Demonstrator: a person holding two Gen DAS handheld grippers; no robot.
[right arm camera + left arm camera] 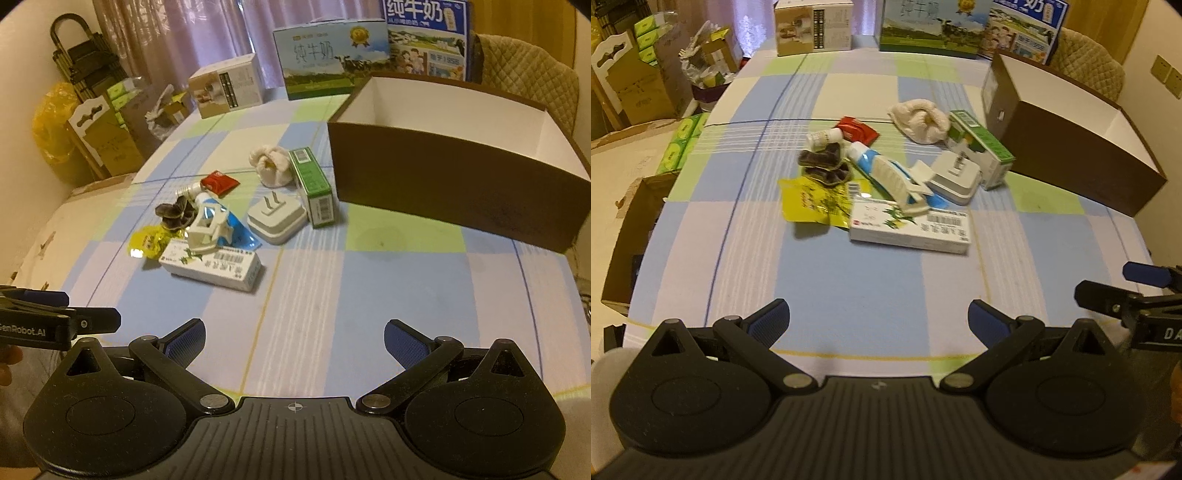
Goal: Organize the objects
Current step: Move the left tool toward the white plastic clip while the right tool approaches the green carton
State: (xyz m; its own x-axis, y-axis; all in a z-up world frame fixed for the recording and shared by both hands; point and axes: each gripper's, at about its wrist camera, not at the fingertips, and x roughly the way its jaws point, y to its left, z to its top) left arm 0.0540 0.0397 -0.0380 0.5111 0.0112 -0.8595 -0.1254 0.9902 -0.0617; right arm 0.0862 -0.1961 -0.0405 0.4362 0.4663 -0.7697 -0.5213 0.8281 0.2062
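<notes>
Nothing has been picked up: both tools hang over the near edge of the checked table (388, 295), so the task looks to be at its very start, with the first reach not yet made. The left gripper (878, 321) has its jaws spread wide and empty, and the right gripper (294, 341) is likewise wide apart and holds nothing. The things to sort lie in 1 loose heap around the table's middle: a white carton (210, 266) nearest the near edge, a toothpaste tube (882, 168) with a white clip (205, 232) on it lying partly over the carton, a yellow packet (812, 201), a dark crumpled piece (823, 162), a small bottle (824, 137), a red sachet (218, 182), a white plug (277, 218) prongs up, a green carton (314, 184) and a white cloth (271, 164). The brown box (454, 184), open and seemingly empty, stands toward the right edge, just beside the green carton; it is probably where the things belong. The next move calls for 1 gripper to go forward to a free outlying piece; the green carton or plug suits the right side, being nearest the box. The tube and clip overlap the white carton, so lifting that carton first could drag them along.
</notes>
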